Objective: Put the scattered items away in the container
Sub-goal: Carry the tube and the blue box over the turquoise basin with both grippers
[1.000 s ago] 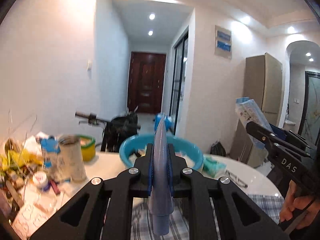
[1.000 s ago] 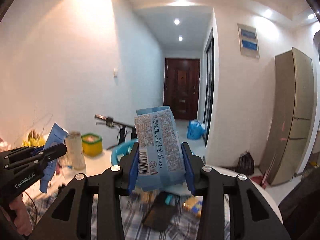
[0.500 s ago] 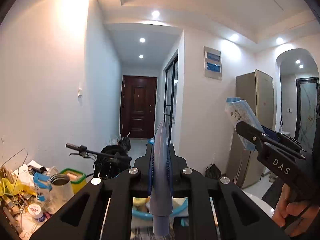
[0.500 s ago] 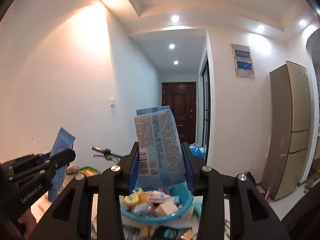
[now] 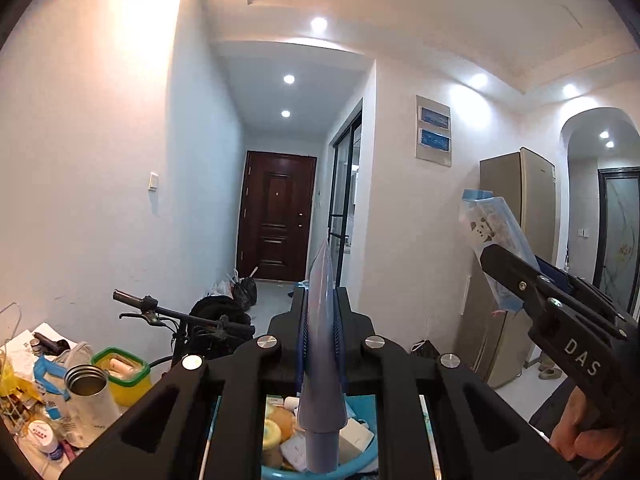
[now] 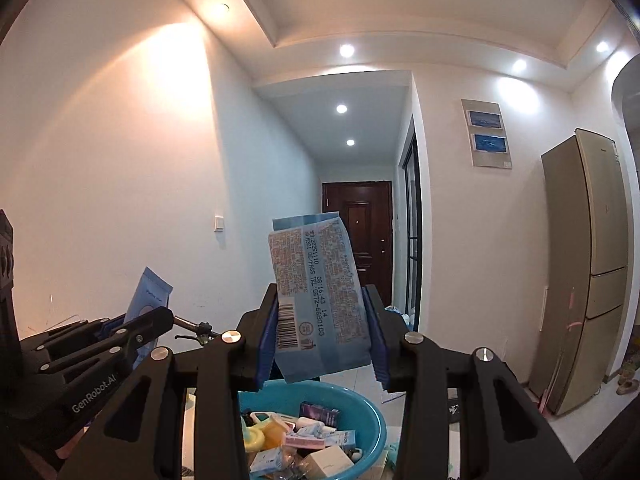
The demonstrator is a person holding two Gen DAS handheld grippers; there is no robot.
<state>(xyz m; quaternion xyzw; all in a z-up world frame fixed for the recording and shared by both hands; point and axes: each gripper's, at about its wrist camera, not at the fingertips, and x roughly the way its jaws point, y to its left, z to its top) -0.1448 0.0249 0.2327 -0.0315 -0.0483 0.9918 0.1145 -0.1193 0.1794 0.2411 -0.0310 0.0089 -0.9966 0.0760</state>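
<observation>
My left gripper [image 5: 320, 320] is shut on a grey-blue tube [image 5: 321, 360] seen edge-on, cap toward the camera, held above the blue basin [image 5: 360, 460]. My right gripper [image 6: 322, 340] is shut on a blue wet-wipes packet [image 6: 316, 300] with printed text and a barcode, held above the same basin [image 6: 372, 424]. The basin holds several small boxes, packets and yellow items. The right gripper with its packet [image 5: 496, 240] shows in the left wrist view at right. The left gripper with its tube [image 6: 150, 300] shows in the right wrist view at left.
The table's left side is cluttered: a steel cup [image 5: 90, 396], a yellow tub with a green rim [image 5: 124, 376], bottles and papers. A bicycle handlebar [image 5: 180, 316] lies behind the table. A fridge [image 6: 592, 272] stands at right, a dark door [image 5: 276, 216] down the hallway.
Both grippers have risen and tilted upward with their items. The table has dropped out of view and the basin now sits low between the fingers in both views.
</observation>
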